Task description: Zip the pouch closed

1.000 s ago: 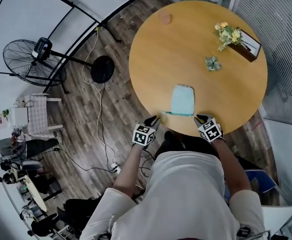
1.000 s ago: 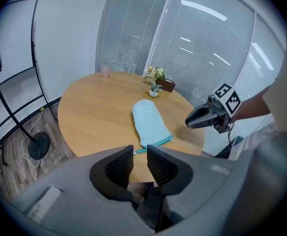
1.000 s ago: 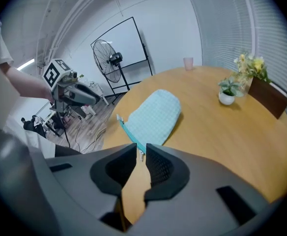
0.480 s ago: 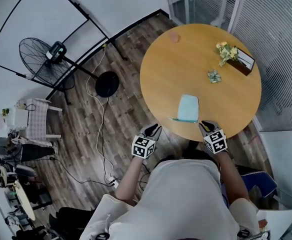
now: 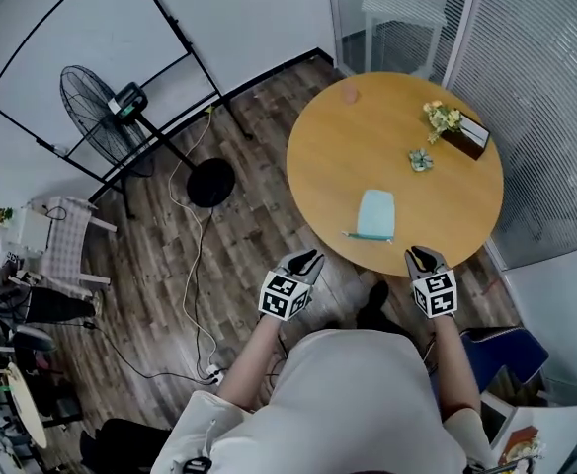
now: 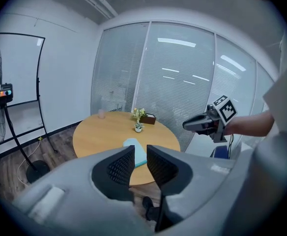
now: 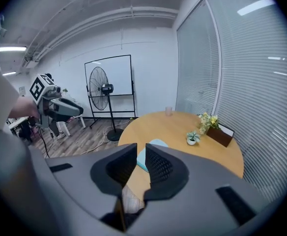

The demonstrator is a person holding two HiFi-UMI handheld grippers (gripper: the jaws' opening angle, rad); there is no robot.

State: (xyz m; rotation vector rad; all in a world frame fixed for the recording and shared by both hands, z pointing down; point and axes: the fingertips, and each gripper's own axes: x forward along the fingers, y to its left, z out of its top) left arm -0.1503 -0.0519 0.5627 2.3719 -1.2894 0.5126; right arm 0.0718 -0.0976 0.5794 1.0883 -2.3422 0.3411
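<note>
A light blue pouch (image 5: 375, 213) lies flat near the front edge of the round wooden table (image 5: 427, 196). The long side nearest me looks closed, but I cannot make out the zip at this distance. Both grippers hang in the air short of the table, well apart from the pouch. My left gripper (image 5: 311, 257) is to the pouch's lower left and my right gripper (image 5: 422, 257) to its lower right. The left gripper view has its jaws (image 6: 140, 149) nearly together and empty, with the pouch (image 6: 130, 142) far beyond. The right gripper (image 7: 141, 146) is likewise empty, the pouch (image 7: 158, 143) far off.
On the table's far side stand a flower box (image 5: 449, 124), a small potted plant (image 5: 419, 159) and a cup (image 5: 350, 94). A standing fan (image 5: 96, 107) with a round base (image 5: 209, 181) and floor cables lie left. A blue chair (image 5: 501, 354) is at my right.
I have stepped back from the table, which now looks smaller and farther. Both grippers have drawn away from the pouch's near edge and are held off the table.
</note>
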